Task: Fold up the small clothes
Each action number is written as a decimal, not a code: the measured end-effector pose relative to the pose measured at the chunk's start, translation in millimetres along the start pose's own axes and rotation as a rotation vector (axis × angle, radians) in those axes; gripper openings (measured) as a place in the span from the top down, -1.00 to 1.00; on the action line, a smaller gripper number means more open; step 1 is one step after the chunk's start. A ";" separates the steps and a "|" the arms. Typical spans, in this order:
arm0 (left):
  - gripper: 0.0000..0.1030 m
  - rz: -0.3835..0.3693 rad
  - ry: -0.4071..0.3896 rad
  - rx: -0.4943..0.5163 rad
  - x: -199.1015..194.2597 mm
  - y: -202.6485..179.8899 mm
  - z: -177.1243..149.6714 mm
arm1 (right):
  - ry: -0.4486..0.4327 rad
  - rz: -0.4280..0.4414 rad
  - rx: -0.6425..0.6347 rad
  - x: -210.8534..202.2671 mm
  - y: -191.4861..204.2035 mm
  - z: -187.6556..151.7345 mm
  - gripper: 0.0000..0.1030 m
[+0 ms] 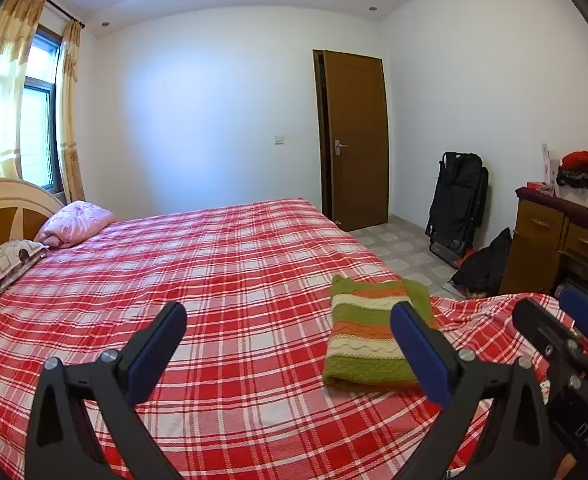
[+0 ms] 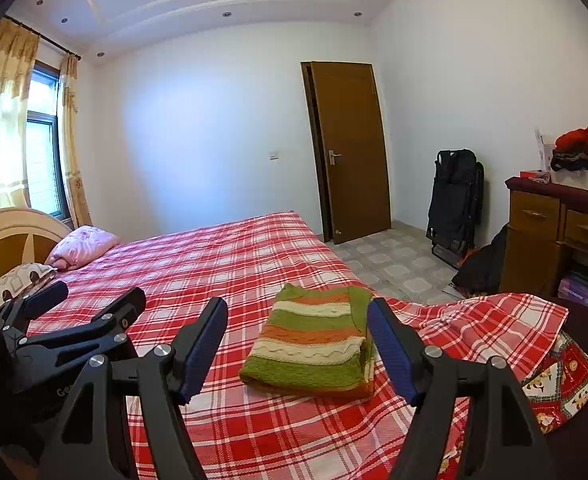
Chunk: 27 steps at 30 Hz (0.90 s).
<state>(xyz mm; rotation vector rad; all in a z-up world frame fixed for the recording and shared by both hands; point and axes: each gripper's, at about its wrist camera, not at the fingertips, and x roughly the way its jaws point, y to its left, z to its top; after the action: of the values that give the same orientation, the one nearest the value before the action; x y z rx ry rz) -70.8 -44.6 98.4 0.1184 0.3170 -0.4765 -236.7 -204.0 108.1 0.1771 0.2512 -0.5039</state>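
A folded knit sweater [image 1: 367,340] with green, orange and cream stripes lies flat on the red plaid bed [image 1: 230,280]. It also shows in the right wrist view [image 2: 313,344]. My left gripper [image 1: 288,330] is open and empty, raised above the bed to the left of the sweater. My right gripper [image 2: 297,334] is open and empty, raised in front of the sweater, which shows between its fingers. The left gripper shows at the left of the right wrist view [image 2: 94,300], and the right gripper at the right of the left wrist view [image 1: 561,312].
A pink pillow [image 1: 76,224] and a patterned pillow [image 1: 6,268] lie by the headboard [image 1: 10,208]. A brown door [image 1: 355,140], a folded black chair [image 1: 457,204] and a wooden dresser [image 1: 553,240] with clutter stand to the right. The bed cover bunches at the near right corner [image 2: 493,320].
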 end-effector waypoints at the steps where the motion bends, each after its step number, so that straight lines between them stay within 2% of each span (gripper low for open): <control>1: -1.00 -0.002 0.000 0.004 -0.4 -0.8 0.2 | 0.000 -0.003 0.000 -0.4 0.7 -0.1 -0.42; 27: -1.00 -0.017 0.018 0.023 4.0 -7.2 0.7 | 0.000 -0.009 0.009 -1.6 3.0 -0.6 -0.42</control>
<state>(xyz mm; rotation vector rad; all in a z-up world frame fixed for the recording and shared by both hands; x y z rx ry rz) -70.6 -52.8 97.4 0.1425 0.3306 -0.4964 -236.7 -200.5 108.3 0.1844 0.2497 -0.5143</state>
